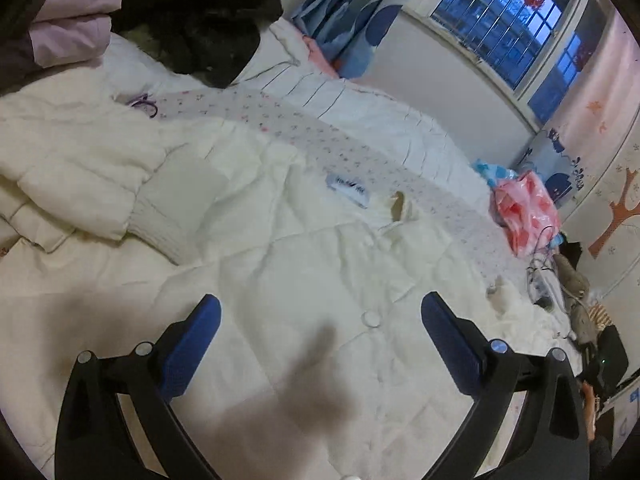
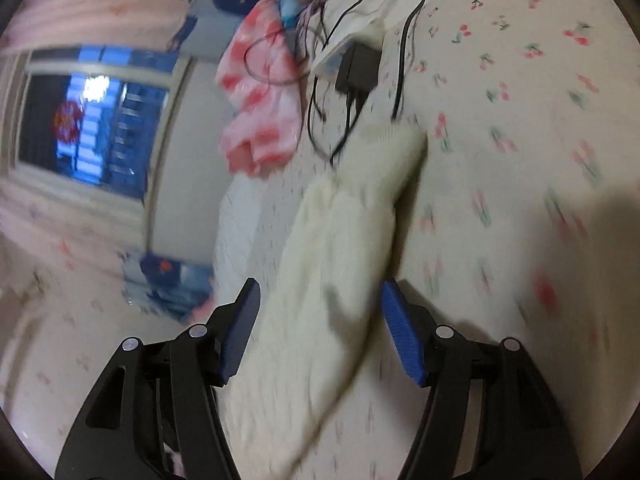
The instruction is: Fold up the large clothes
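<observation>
A large cream quilted coat lies spread on the bed, lining up, with a label near its collar and one sleeve folded over at the left. My left gripper is open and hovers just above the coat body near a snap button. In the right wrist view the coat's other sleeve, with a ribbed cuff, stretches away over the cherry-print sheet. My right gripper is open, its blue pads on either side of the sleeve. That view is blurred.
A dark garment pile and a lilac one lie at the bed's far left. A pink-white plastic bag, also in the right wrist view, lies near a black charger and cables. A window is beyond.
</observation>
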